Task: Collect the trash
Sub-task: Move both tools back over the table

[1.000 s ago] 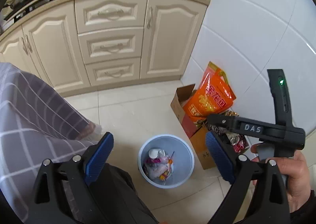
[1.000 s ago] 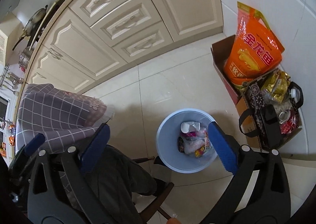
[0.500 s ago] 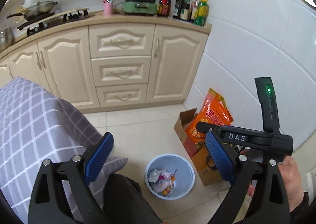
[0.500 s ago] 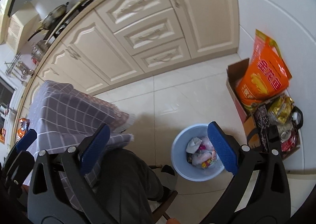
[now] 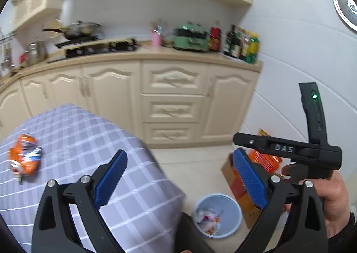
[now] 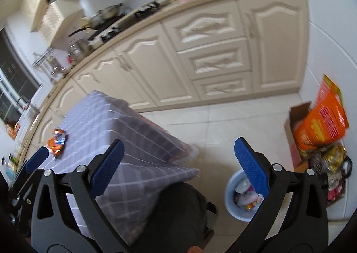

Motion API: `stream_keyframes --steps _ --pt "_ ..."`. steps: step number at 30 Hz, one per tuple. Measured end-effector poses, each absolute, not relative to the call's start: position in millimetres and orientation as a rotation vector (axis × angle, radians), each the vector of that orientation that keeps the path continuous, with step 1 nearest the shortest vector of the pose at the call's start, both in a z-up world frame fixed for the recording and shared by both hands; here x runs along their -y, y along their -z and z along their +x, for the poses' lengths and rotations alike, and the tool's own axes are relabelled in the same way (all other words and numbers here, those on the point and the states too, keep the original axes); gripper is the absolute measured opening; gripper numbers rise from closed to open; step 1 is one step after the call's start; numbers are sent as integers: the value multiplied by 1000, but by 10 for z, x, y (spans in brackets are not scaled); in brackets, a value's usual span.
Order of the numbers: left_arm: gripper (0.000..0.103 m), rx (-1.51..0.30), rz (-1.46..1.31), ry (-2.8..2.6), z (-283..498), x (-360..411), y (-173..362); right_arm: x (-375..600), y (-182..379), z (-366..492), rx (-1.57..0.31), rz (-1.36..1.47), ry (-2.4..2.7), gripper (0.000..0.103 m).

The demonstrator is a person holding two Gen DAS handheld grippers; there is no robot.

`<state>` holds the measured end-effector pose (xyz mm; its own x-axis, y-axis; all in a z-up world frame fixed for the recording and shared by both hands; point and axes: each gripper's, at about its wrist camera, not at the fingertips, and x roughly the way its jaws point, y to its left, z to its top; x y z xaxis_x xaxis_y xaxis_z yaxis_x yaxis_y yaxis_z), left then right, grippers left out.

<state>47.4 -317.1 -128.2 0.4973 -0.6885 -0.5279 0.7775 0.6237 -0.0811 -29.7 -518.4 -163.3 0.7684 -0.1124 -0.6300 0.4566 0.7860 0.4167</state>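
A crumpled orange snack wrapper (image 5: 24,160) lies on the grey checked tablecloth (image 5: 84,132); it also shows in the right wrist view (image 6: 57,141). A light blue trash bin (image 5: 217,215) with several pieces of trash stands on the floor beside the table, also in the right wrist view (image 6: 242,197). My left gripper (image 5: 178,179) is open and empty above the table's right edge. My right gripper (image 6: 177,167) is open and empty, held above the table edge and the bin. The right gripper's body shows in the left wrist view (image 5: 290,150).
Cream kitchen cabinets (image 5: 174,105) run along the back with a stove, pans and bottles on the counter. A cardboard box (image 6: 296,126) holding an orange bag (image 6: 323,121) stands against the white tiled wall right of the bin. A dark chair (image 6: 178,208) is below the table edge.
Both grippers have tilted up and swung left, away from the bin. The tabletop and the orange wrapper have come into view. Both grippers stay open.
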Motion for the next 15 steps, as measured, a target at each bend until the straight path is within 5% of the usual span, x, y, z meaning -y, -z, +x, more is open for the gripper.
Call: stream_keyframes --steps 15 --pt "95 -480 82 571 1059 1714 945 3915 1092 861 -606 436 47 97"
